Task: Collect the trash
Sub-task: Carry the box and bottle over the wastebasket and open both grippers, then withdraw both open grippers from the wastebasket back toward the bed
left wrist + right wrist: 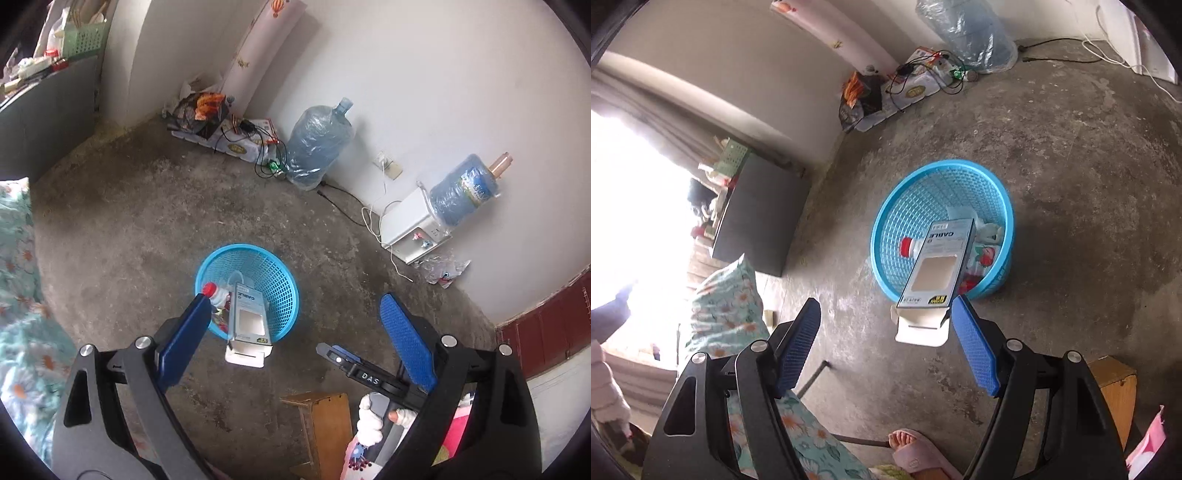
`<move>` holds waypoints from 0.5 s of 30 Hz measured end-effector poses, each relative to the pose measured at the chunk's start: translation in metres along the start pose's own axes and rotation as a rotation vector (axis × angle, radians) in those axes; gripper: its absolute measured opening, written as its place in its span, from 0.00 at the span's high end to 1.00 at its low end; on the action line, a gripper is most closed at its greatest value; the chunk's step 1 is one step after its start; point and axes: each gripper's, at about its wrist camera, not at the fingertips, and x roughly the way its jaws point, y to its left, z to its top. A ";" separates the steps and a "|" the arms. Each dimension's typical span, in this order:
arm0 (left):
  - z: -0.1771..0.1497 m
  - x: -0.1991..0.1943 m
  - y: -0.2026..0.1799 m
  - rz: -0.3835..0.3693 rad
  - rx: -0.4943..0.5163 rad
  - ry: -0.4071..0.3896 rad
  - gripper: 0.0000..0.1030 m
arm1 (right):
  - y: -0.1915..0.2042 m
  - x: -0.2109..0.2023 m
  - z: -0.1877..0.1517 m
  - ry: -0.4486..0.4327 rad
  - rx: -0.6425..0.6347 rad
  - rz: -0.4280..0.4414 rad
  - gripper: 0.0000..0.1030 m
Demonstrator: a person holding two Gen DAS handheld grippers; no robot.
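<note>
Judging by the blue mesh wastebasket [942,229], collection was well along: a red-capped bottle [911,246] and wrappers already lay inside, while the cable box [932,275] leaned over its rim, half out. The left claw [295,325] stood spread and empty. The right claw [886,332] was likewise spread, holding nothing, one fingertip [964,306] beside the box.

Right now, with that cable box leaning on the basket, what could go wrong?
1. The cable box rests tilted on the blue basket rim, its open flap hanging outside; it could slide onto the floor.
2. Both grippers, left gripper and right gripper, are open and empty, so nothing restrains it.
</note>
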 end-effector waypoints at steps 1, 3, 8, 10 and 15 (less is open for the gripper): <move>-0.006 -0.024 0.001 0.015 0.007 -0.022 0.14 | 0.000 0.006 -0.004 0.016 0.002 0.008 0.30; -0.022 -0.069 0.008 0.056 0.013 -0.059 0.14 | -0.006 0.020 -0.012 0.054 0.040 -0.003 0.31; -0.081 -0.167 0.055 0.136 -0.094 -0.103 0.14 | -0.011 0.068 -0.034 0.175 0.034 -0.091 0.38; -0.109 -0.201 0.078 0.153 -0.147 -0.126 0.14 | -0.006 0.084 -0.042 0.220 -0.006 -0.119 0.39; -0.173 -0.274 0.125 0.242 -0.237 -0.252 0.14 | -0.008 0.126 -0.052 0.325 0.018 -0.158 0.49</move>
